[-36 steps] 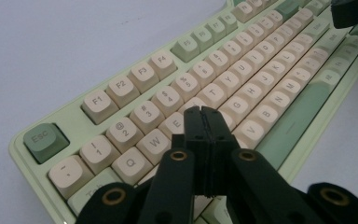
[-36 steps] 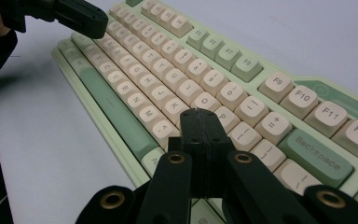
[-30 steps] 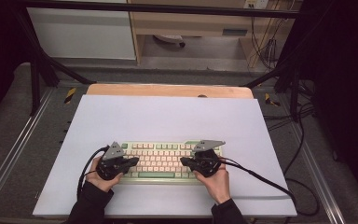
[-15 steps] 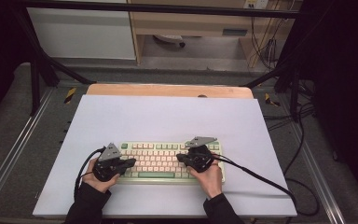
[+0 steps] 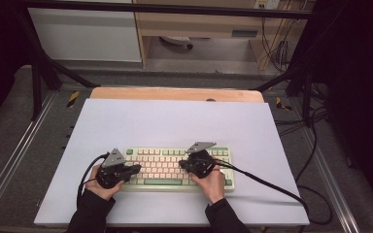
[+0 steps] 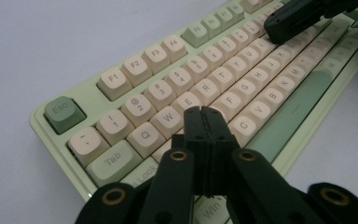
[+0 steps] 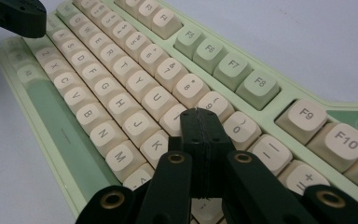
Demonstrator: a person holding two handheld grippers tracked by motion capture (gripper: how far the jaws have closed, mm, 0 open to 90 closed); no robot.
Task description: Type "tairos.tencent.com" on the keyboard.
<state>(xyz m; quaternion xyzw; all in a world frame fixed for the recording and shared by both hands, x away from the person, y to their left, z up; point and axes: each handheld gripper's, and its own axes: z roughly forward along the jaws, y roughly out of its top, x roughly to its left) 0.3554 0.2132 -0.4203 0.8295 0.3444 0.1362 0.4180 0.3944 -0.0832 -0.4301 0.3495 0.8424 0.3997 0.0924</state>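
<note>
Because both grippers are being used as single pointed fingers rather than as clamps, each one has its jaws pressed fully together with nothing between them. The keyboard (image 5: 179,167), pale green with cream keys, lies flat on the white table sheet (image 5: 175,121), towards the person's edge of it and squared to that edge, so both hands can reach it without stretching.

The left gripper (image 5: 135,168) sits over the keyboard's left end. Its own view shows the closed tip (image 6: 204,114) hanging just above the home row, below the W and E keys, close to the S and D caps. Whether it actually touches a key cannot be told, since the tip hides the cap beneath it. The left hand (image 5: 102,187) rests off the keyboard's left corner, which seems to steady the tool.

The right gripper (image 5: 183,165) stands over the keyboard's middle-right keys, its closed tip (image 7: 200,116) hovering among the I, O and K caps, just below the 9 key. The right hand (image 5: 211,182) lies across the keyboard's front edge, angling the tool inwards towards the centre.

Held this way, the two closed tips likely serve to press single keys, as in two-finger typing: a shut pair of jaws is narrow enough for one cap. Each gripper's black tip also shows in the other's view, at the keyboard's far end (image 6: 293,21) (image 7: 16,16).
</note>
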